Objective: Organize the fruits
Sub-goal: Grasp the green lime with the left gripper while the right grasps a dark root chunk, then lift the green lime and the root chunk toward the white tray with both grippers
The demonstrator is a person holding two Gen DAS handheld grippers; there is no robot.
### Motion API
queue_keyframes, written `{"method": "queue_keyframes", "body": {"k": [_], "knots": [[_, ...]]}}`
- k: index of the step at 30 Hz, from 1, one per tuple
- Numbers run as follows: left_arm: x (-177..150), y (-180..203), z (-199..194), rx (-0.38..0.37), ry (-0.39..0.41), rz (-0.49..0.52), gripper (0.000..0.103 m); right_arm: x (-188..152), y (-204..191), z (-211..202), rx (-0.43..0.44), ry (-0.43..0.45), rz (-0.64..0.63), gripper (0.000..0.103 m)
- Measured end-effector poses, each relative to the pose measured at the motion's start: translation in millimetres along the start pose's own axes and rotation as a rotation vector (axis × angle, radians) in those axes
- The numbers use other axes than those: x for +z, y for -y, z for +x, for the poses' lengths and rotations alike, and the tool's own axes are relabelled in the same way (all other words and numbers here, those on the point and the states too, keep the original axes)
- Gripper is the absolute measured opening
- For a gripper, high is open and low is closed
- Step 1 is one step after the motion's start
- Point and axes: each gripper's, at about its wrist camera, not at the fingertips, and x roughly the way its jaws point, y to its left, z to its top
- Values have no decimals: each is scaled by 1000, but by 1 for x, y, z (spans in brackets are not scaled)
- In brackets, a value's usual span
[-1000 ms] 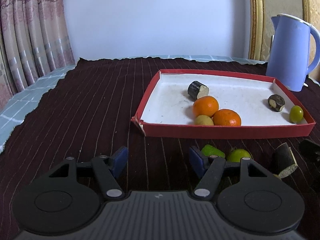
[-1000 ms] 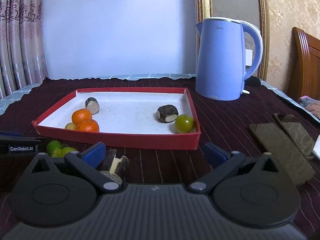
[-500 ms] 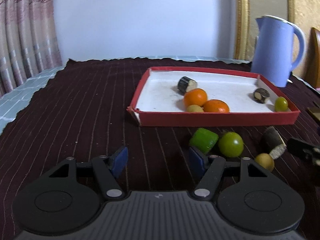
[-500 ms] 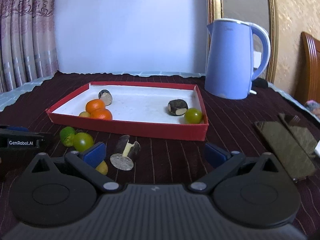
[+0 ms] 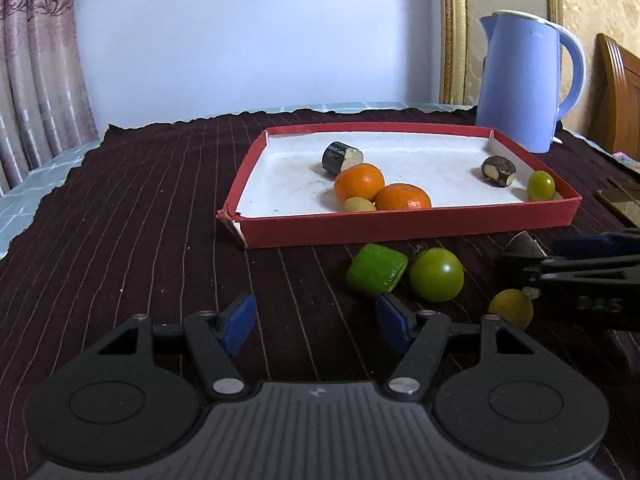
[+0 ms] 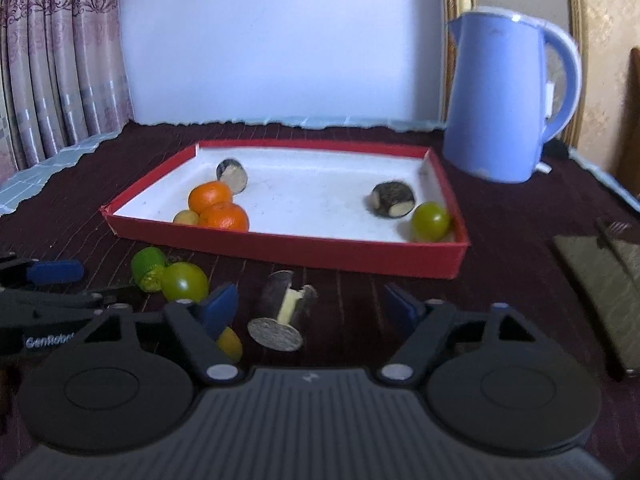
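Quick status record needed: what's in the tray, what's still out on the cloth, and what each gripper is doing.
tray: red tray, white inside
in tray: two oranges, one small yellow fruit, two dark cut pieces, one green round fruit
on cloth: green cut chunk, green tomato, yellow fruit, dark cut piece
left gripper: open, nothing between its jaws
right gripper: jaws have just been closing, dark cut piece between them, pads not yet touching it
background: blue kettle
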Motion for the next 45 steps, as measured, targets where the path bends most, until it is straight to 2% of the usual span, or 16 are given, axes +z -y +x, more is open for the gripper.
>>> {"method": "queue_keyframes", "body": {"k": [2, 3, 6, 18, 19, 21, 23, 27, 33, 37, 45], "knots": [[1, -1, 1, -4, -3, 1, 67, 0, 0, 10, 11, -37, 11, 55], [3, -1, 2, -7, -2, 3, 67, -1, 0, 12, 15, -38, 15, 53], [6, 1, 6, -14, -8, 16, 67, 0, 0, 9, 30, -39, 20, 31], [19, 17, 20, -65, -3, 85, 65, -9, 18, -7, 15, -10, 68, 31], [20, 18, 23, -71, -15, 89, 61, -9, 18, -7, 15, -8, 67, 31], [20, 16, 28, -110, -38, 73, 40, -10, 18, -8, 16, -5, 68, 31], [21, 14, 27, -139, -37, 59, 30, -10, 19, -8, 13, -2, 74, 31], [18, 15, 22, -128, -35, 57, 24, -10, 19, -10, 6, 5, 76, 31], [13, 11, 6, -83, -10, 31, 24, -12, 18, -17, -1, 15, 69, 31], [12, 10, 1, -72, -32, 2, 24, -15, 17, -22, 0, 17, 63, 31], [27, 20, -11, -2, -19, -28, 24, -11, 15, -37, -6, 60, 61, 31]]}}
